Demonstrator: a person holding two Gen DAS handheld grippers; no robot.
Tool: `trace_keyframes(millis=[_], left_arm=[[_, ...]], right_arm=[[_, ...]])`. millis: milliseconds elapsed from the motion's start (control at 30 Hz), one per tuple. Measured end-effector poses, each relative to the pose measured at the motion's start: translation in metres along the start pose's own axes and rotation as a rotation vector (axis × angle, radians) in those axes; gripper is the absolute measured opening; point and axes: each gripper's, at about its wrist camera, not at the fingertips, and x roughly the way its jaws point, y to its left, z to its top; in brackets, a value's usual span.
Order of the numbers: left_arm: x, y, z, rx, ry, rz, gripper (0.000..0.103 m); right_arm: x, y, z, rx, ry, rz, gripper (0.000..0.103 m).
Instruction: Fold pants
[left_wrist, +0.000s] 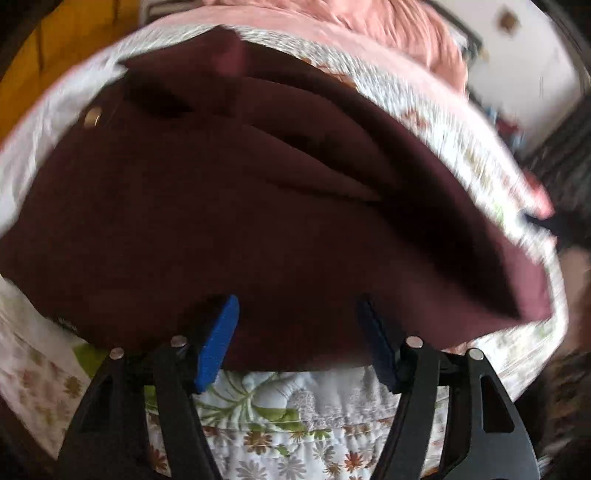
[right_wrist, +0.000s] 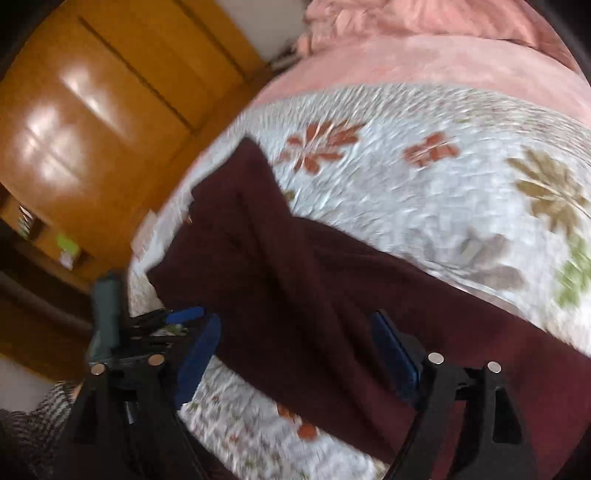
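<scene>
The left wrist view looks steeply down from close above the maroon pants (left_wrist: 221, 221), which fill most of it, over the floral quilt (left_wrist: 280, 424). The right wrist view sits close too, tilted (blurred), facing across the pants (right_wrist: 295, 280) toward a wooden door (right_wrist: 92, 122). The 2 views share pants, quilt (right_wrist: 424, 192) and pink blanket (right_wrist: 443, 55).

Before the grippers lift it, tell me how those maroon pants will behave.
The maroon pants will probably sag between grip points: they already lie in soft folds on the floral quilt. They look like thick fabric, so likely not slippery against the blue pads. The metal button adds little weight.
</scene>
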Motion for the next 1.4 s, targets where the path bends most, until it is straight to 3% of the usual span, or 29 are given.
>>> trace_keyframes(millis=[133, 233, 267, 300, 467, 533, 633, 733, 833, 967, 1300, 1333, 1400], left_arm=[[-0.020, 0.005, 0.007, -0.039, -0.045, -0.011, 0.066], [-0.033, 0.005, 0.015, -0.048, -0.060, -0.012, 0.072], [-0.036, 0.003, 0.018, -0.045, -0.065, -0.012, 0.073], [-0.040, 0.001, 0.022, -0.042, -0.069, -0.013, 0.073], [-0.050, -0.009, 0.057, -0.036, -0.060, -0.030, 0.079], [-0.048, -0.019, 0.078, -0.038, -0.048, -0.041, 0.086], [-0.035, -0.031, 0.112, -0.052, 0.006, -0.034, 0.088], [-0.011, -0.037, 0.142, -0.061, 0.081, 0.073, 0.090], [0.018, -0.047, 0.170, -0.040, 0.159, 0.234, 0.090], [0.051, -0.058, 0.201, -0.025, 0.260, 0.407, 0.090], [0.103, -0.051, 0.219, -0.035, 0.472, 0.512, 0.089], [0.107, -0.049, 0.219, -0.039, 0.485, 0.521, 0.086], [0.108, -0.041, 0.221, -0.055, 0.484, 0.537, 0.065]], right_arm=[[0.038, 0.009, 0.001, -0.049, 0.091, -0.080, 0.080], [0.045, 0.014, -0.011, -0.086, 0.110, -0.154, 0.039], [0.046, 0.014, -0.010, -0.096, 0.098, -0.168, 0.019], [0.041, 0.016, -0.012, -0.103, 0.077, -0.174, 0.009], [0.020, 0.036, -0.028, -0.182, 0.007, -0.129, 0.009], [0.030, 0.041, -0.045, -0.204, 0.039, -0.129, 0.009], [0.058, 0.032, -0.067, -0.172, 0.101, -0.133, 0.009], [0.063, 0.019, -0.073, -0.091, 0.078, -0.086, 0.009], [0.061, 0.007, -0.072, -0.028, 0.061, -0.032, 0.009], [0.061, 0.008, -0.073, -0.039, 0.052, -0.028, 0.009], [0.059, 0.005, -0.077, -0.037, 0.028, -0.003, 0.009], [0.059, 0.005, -0.077, -0.041, 0.028, -0.005, 0.009], [0.059, 0.005, -0.077, -0.046, 0.029, -0.004, 0.009]])
